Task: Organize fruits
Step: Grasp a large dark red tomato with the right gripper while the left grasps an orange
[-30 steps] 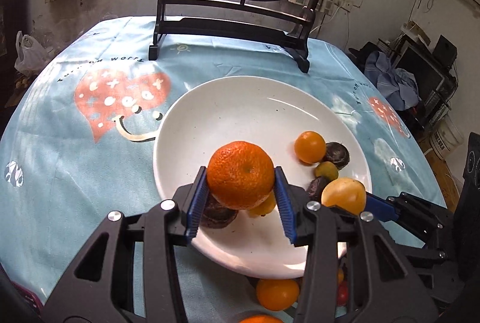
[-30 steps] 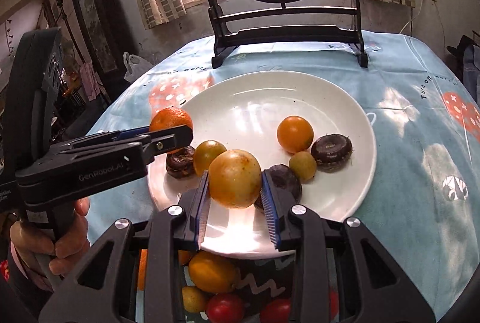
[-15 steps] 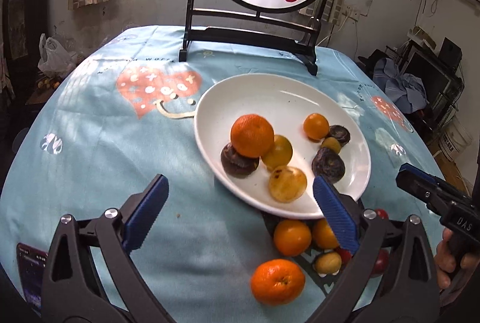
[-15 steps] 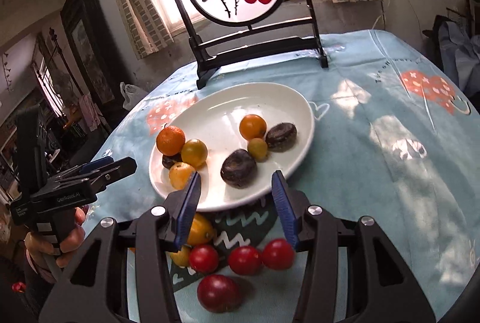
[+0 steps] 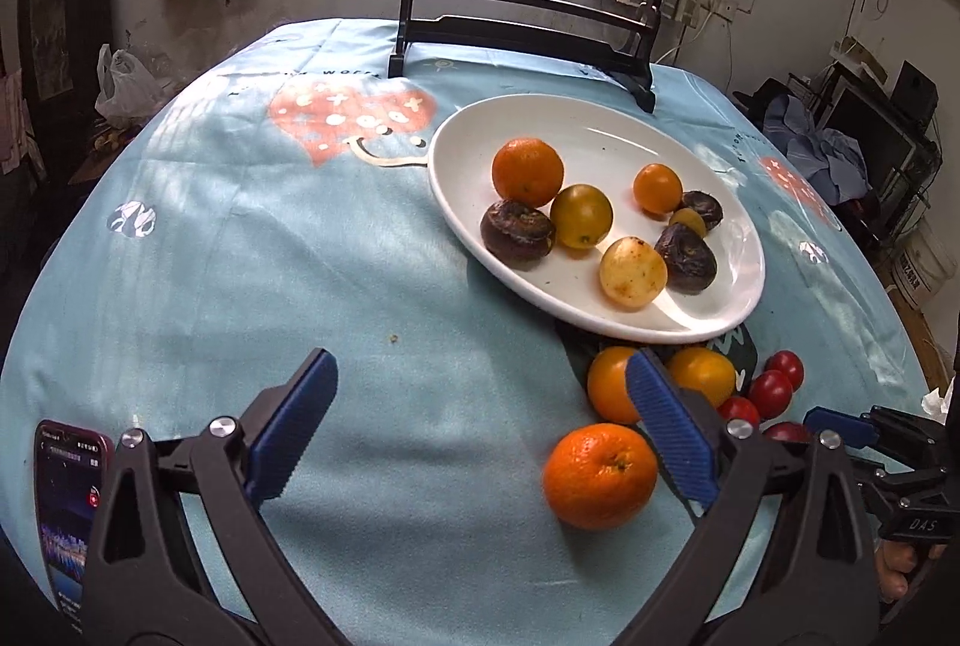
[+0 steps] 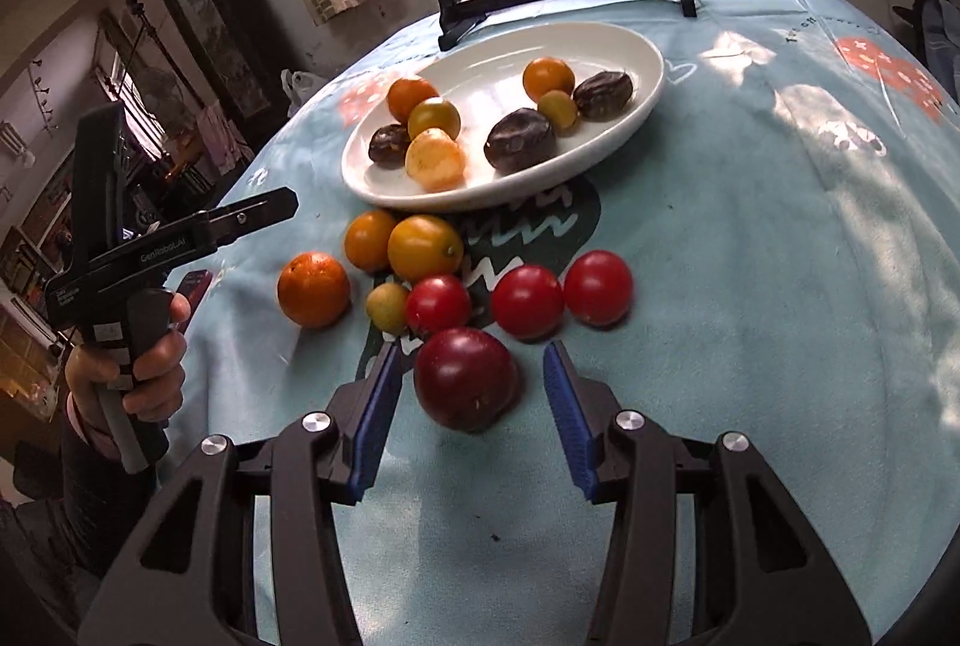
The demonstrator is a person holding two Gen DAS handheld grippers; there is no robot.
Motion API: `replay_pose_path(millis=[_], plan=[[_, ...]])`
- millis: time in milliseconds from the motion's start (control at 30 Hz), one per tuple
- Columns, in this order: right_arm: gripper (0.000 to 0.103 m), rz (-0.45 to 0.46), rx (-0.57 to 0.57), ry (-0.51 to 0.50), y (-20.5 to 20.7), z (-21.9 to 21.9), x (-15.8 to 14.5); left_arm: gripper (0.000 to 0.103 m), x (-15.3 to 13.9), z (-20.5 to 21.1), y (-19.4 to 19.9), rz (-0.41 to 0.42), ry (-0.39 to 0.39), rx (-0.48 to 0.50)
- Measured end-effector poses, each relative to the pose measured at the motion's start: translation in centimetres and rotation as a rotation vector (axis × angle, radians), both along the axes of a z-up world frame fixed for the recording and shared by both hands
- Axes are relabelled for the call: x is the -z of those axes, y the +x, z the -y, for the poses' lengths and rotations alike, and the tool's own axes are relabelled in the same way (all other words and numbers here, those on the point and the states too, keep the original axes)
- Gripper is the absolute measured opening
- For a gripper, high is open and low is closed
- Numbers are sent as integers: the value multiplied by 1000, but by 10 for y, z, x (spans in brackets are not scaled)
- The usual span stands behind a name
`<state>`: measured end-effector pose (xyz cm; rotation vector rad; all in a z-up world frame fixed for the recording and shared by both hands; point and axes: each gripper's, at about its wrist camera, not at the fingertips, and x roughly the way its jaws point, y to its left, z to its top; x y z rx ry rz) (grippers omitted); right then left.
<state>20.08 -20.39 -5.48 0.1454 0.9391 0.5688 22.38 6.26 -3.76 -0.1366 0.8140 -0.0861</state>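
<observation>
A blue tablecloth [image 5: 240, 256] carries the white plate [image 5: 600, 130] at one o'clock. The left gripper [image 5: 480, 430] gapes empty; the right gripper [image 6: 468, 406], jaws spread, brackets a dark red fruit [image 6: 466, 378] untouched

Left gripper [image 5: 480, 430] gapes empty — mandarin [image 5: 600, 475] beside its right finger.

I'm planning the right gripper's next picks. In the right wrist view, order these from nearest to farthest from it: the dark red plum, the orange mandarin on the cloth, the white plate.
1. Dark red plum: between the open right gripper's fingers.
2. Orange mandarin: farther out, to the left on the cloth.
3. White plate: farthest, beyond the loose fruit.
</observation>
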Motion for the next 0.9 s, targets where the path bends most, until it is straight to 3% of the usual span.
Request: replay_pose_path(millis=[233, 433, 600, 767, 900], plan=[[50, 4, -26, -61, -3, -13, 3, 99, 8, -5, -13, -9, -19, -11], [50, -4, -39, -99, -1, -20, 8, 99, 6, 0, -14, 2, 13, 1], [50, -6, -40, -95, 1, -21, 9, 99, 4, 5, -15, 15, 42, 6], [39, -19, -39, -73, 3, -18, 10, 99, 5, 6, -16, 18, 58, 20], [39, -27, -23, 2, 5, -8, 8, 99, 3, 13, -22, 24, 43, 125]])
